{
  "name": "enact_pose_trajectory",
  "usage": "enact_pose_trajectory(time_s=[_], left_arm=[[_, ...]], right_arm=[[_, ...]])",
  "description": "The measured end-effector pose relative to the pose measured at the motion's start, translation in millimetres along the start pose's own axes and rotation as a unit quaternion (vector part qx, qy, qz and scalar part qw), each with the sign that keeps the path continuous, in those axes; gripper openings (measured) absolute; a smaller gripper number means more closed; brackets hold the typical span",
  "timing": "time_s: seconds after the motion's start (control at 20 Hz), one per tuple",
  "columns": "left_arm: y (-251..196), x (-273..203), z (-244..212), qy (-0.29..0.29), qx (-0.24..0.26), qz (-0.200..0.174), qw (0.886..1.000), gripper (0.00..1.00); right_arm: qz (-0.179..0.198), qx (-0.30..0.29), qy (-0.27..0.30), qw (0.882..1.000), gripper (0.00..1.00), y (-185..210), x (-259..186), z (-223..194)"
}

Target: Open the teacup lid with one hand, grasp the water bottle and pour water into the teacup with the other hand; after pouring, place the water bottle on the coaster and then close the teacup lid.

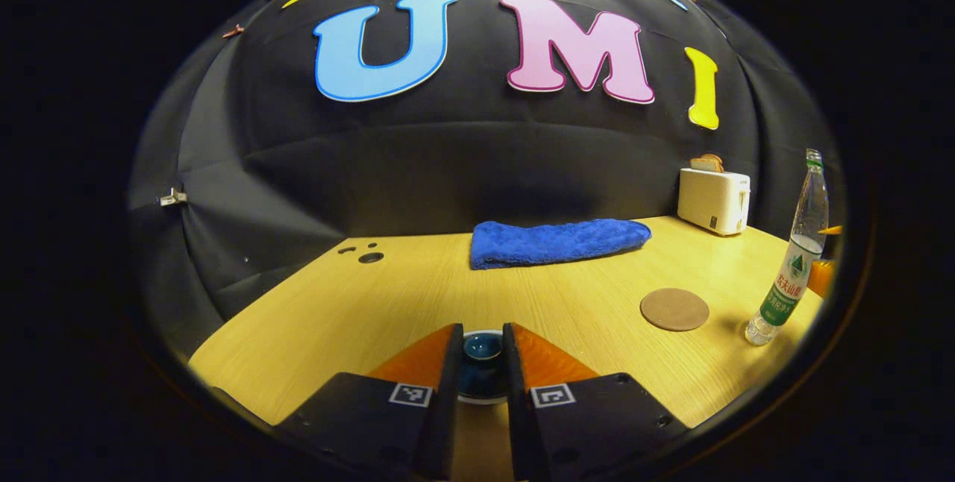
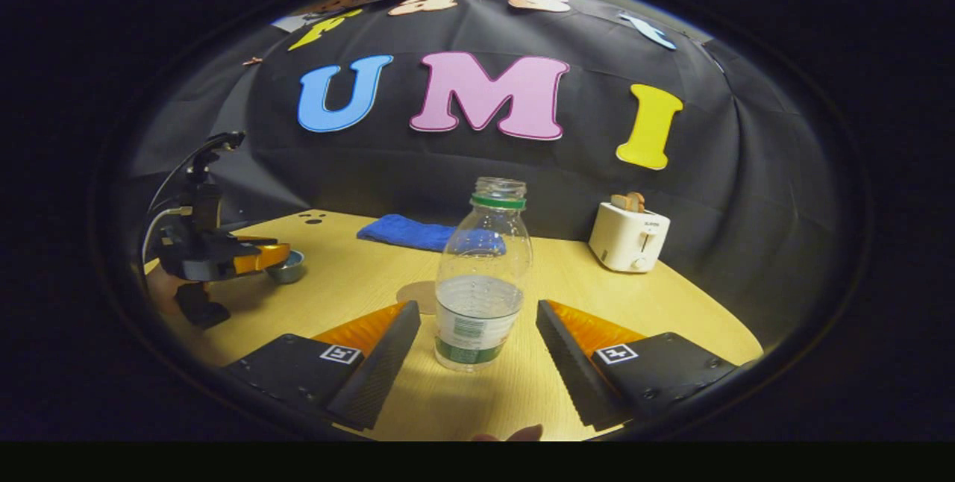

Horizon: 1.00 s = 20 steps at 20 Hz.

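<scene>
Now the left gripper has its fingers nearly closed around the teacup, the right gripper stands open astride the bottle, just before the coaster, and should close squarely on its lower half.

Right claw spread wide; uncapped water bottle upright on table between its fingers, touching neither. Coaster just behind bottle. Left claw far left at teacup. Blue towel and toaster at back.
</scene>
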<state>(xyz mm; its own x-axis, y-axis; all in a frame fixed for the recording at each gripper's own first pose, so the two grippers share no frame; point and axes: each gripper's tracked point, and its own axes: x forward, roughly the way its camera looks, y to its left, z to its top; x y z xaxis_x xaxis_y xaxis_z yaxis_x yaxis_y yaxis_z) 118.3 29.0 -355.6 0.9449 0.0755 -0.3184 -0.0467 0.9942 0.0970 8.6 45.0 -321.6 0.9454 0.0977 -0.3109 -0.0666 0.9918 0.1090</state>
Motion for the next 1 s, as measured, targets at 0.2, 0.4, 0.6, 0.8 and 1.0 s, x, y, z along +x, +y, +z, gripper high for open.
enact_pose_trajectory(time_s=[0.2,0.4,0.6,0.8,1.0], left_arm=[[-1,-7,15,-0.025,0.006,0.0,1.0,0.3],[-1,-20,45,-0.054,-0.01,-0.004,0.998,0.3],[4,-31,56,-0.054,-0.029,-0.004,0.998,0.29],[14,-37,55,-0.049,-0.027,0.006,0.998,0.29],[23,-39,55,-0.05,-0.025,0.015,0.998,0.26]], right_arm=[[-0.003,0.005,-0.002,1.0,0.97,-3,5,-2],[-0.001,0.024,0.005,1.0,0.98,0,13,-17],[-0.003,0.044,0.015,0.999,0.98,2,30,-32],[-0.014,0.049,0.022,0.998,0.82,0,42,-38],[-0.021,-0.002,0.013,1.0,0.77,2,47,-22]])
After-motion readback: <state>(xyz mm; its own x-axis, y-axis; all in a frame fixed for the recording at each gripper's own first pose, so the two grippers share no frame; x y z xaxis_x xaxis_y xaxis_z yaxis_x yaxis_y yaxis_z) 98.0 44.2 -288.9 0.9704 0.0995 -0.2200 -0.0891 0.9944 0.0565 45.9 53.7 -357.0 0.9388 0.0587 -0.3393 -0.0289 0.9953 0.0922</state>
